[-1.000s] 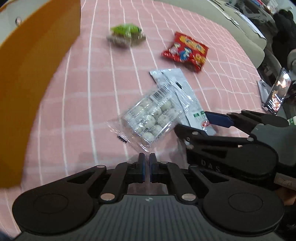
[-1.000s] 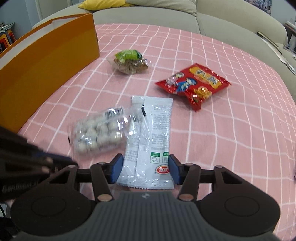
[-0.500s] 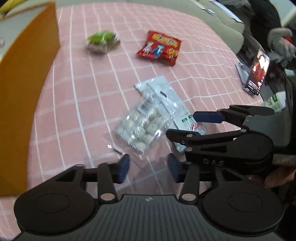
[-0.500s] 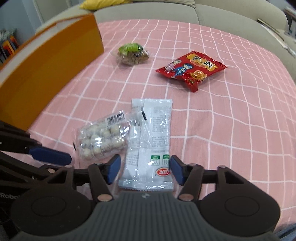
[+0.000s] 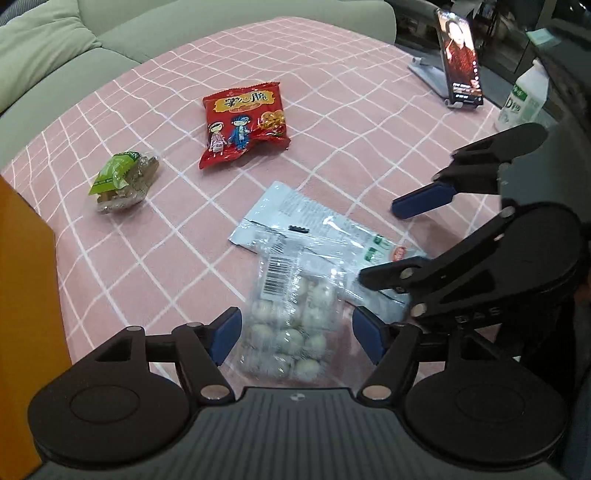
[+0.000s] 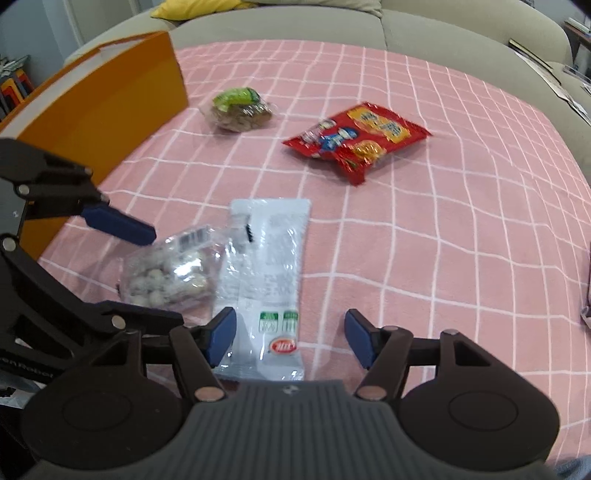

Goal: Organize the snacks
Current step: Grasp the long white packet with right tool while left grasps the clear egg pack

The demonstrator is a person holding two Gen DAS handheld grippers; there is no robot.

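Four snack packs (image 5: 288, 325), two tools (image 5: 297, 338)

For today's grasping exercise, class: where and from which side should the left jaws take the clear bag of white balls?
Grip the clear bag of white balls across its bulging middle, from above. It lies flat on the checked cloth, lengthwise between the left gripper, whose jaws are opening either side of it. Avoid the barcode end, which overlaps the white packet.

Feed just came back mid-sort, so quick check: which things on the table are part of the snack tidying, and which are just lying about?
Part of the job:
clear bag of white balls
white packet
red snack bag
green-topped bag
orange box

Just lying about:
phone on a stand
white bottle
yellow cushion
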